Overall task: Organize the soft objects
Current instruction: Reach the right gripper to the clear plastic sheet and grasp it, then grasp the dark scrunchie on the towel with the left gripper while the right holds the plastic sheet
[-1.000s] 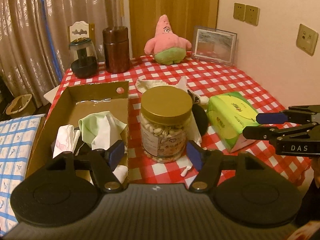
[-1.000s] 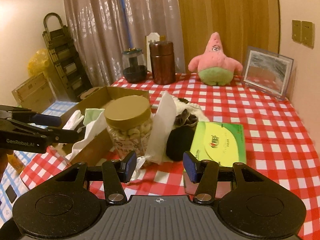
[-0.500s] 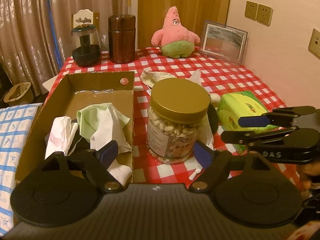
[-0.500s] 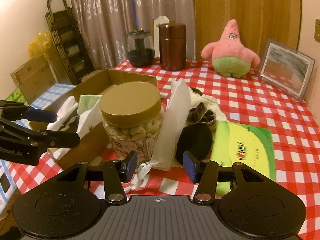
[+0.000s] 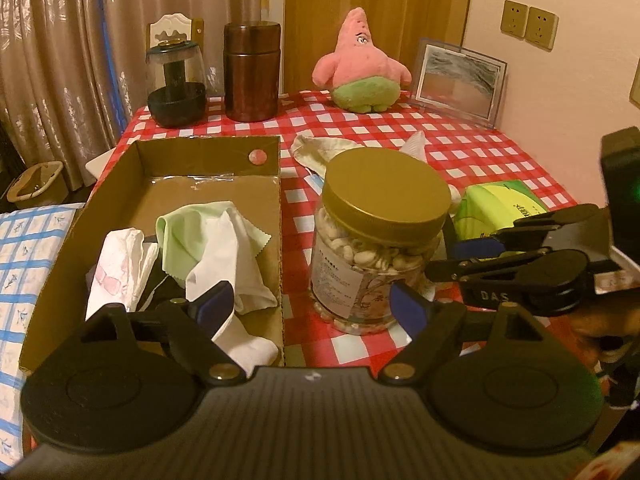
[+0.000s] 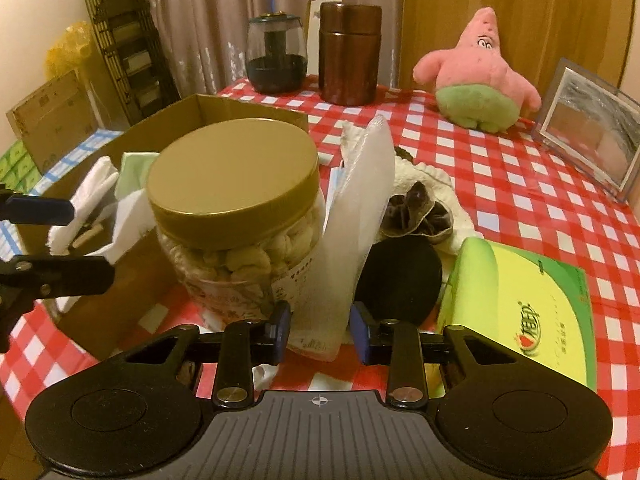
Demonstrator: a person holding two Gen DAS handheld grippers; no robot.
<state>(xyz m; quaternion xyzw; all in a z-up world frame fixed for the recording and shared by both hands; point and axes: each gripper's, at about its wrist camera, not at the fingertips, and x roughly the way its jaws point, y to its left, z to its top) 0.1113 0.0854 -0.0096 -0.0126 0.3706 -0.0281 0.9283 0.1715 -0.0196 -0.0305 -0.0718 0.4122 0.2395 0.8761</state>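
Note:
A cardboard box (image 5: 120, 184) on the left holds a green cloth (image 5: 188, 228), white cloths (image 5: 228, 268) and a pink-printed cloth (image 5: 116, 268). My left gripper (image 5: 310, 304) is open and empty, straddling the box's right wall and a nut jar (image 5: 376, 240). My right gripper (image 6: 320, 326) is open, its jaws on either side of a white plastic-wrapped piece (image 6: 356, 220) that leans on the jar (image 6: 236, 216). Behind it lie a black pouch (image 6: 400, 276), a brown cloth (image 6: 416, 212) and a white cloth (image 6: 432, 184).
A green tissue pack (image 6: 528, 312) lies at the right. A pink star plush (image 5: 360, 68), a photo frame (image 5: 460, 80), a brown canister (image 5: 250, 72) and a glass jar (image 5: 176, 84) stand at the back of the red checked table (image 5: 480, 152).
My right gripper has moved forward and down, closing in on the white wrapped piece beside the jar. My left gripper has drawn slightly nearer the box and jar.

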